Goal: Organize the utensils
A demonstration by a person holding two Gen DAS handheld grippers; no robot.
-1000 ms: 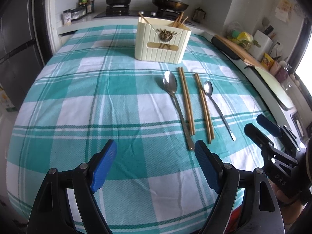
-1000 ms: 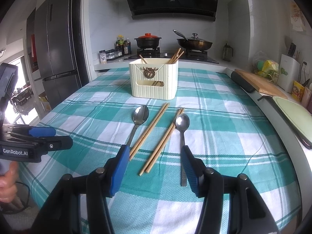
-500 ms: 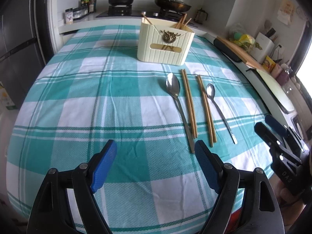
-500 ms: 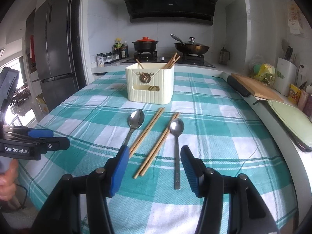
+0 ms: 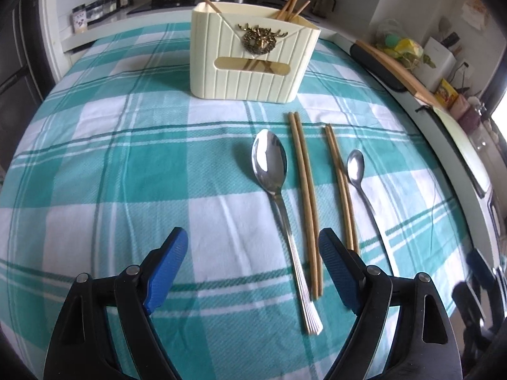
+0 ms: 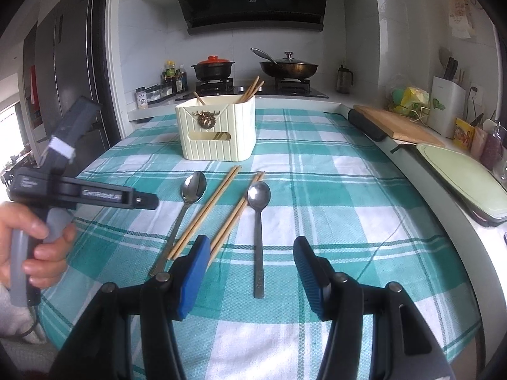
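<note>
A cream utensil holder [image 5: 250, 60] [image 6: 217, 131] with chopsticks in it stands on the checked tablecloth. In front of it lie a large spoon [image 5: 279, 209] [image 6: 187, 202], a chopstick pair [image 5: 305, 196] [image 6: 209, 209], a second chopstick pair [image 5: 340, 183] [image 6: 236, 215] and a small spoon [image 5: 359, 183] [image 6: 259, 221]. My left gripper [image 5: 253, 253] is open and empty, just left of the large spoon's handle. My right gripper [image 6: 252, 259] is open and empty, over the small spoon's handle.
The table's right edge meets a counter with a cutting board [image 6: 399, 123] and a green tray [image 6: 462, 174]. A stove with pots [image 6: 253, 69] is behind the table. The left gripper's body and the hand holding it [image 6: 38, 221] show at the left of the right wrist view.
Both grippers have moved forward toward the utensils. The left gripper came much closer to the large spoon and holder. Nothing was picked up.
</note>
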